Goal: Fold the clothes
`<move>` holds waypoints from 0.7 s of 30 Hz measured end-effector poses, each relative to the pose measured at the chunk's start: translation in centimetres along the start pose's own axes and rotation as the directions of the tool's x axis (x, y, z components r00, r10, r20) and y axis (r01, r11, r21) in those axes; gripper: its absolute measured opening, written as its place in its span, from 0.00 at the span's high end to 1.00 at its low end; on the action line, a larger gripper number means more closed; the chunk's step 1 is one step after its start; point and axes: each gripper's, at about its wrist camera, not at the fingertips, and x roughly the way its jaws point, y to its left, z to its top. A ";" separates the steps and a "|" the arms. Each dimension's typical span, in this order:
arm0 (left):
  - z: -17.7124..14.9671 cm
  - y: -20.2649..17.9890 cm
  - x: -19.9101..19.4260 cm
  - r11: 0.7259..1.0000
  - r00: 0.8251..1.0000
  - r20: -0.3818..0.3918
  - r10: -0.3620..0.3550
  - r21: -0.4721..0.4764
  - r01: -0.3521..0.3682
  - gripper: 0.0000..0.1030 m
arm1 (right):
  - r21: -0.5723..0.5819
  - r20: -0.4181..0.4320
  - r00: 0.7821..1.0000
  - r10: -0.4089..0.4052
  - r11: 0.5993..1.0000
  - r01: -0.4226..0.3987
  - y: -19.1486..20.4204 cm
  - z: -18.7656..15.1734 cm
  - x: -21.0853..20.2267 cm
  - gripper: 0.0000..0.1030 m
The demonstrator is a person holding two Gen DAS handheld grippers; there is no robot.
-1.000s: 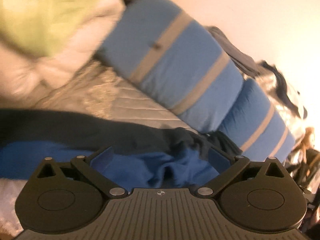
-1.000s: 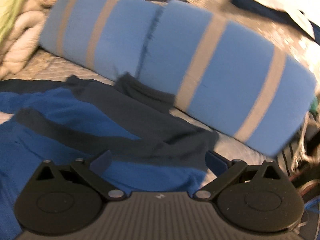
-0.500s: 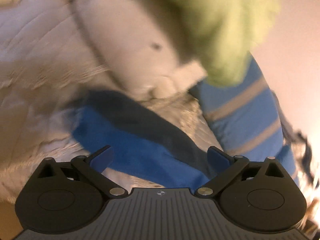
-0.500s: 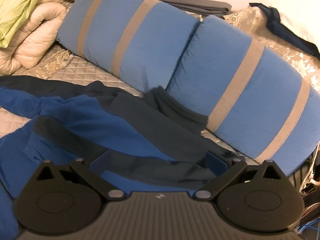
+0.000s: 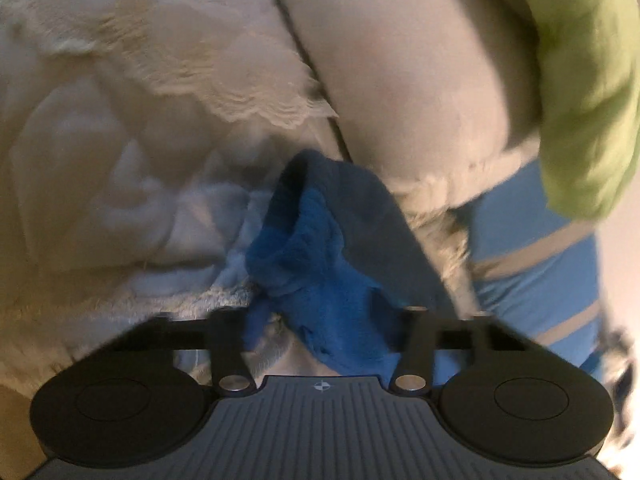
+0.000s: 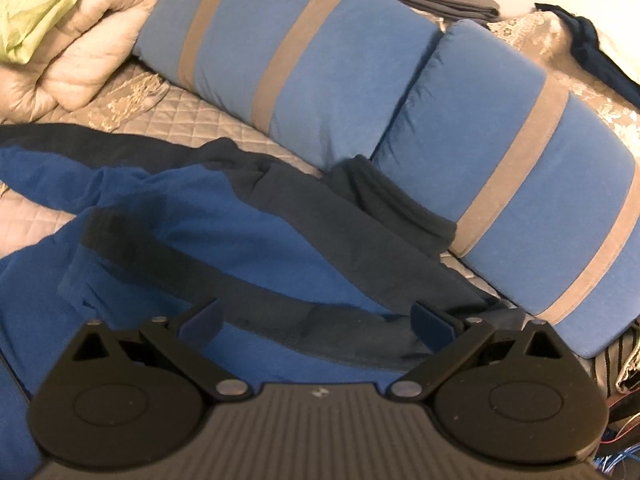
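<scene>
Two grippers work a blue-and-navy garment point(image 6: 224, 216) spread on the bed point(image 6: 208, 128): left gripper point(image 5: 324, 320) closing on its bunched blue end, right gripper point(image 6: 316, 320) spread wide above it, holding nothing.

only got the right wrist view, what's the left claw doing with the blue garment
Observer: The left claw is closing, with a bunched end of the blue garment between its jaws.
Operator: where does that end lie
Observer: Against the lower edge of the cream quilt.
Operator: anything else caught in there
Observer: Only blue fabric shows between the jaws; it hides the pads.
</scene>
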 end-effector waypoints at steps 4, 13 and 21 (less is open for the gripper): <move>-0.5 -4.6 -1.3 0.963 0.998 0.054 0.012 0.269 -0.026 0.91 | -0.008 -0.009 1.000 0.009 1.000 -0.009 0.5 -0.1 0.7 0.00; -1.7 -20.0 -8.4 0.647 0.974 0.100 -0.203 0.760 0.057 0.92 | 0.023 0.006 0.993 0.117 0.993 -0.117 1.8 0.3 3.7 0.00; 0.8 -30.7 -10.0 0.523 0.919 0.208 -0.334 0.853 -0.003 0.92 | -0.006 0.149 0.949 0.277 0.960 -0.279 6.3 3.4 8.2 0.00</move>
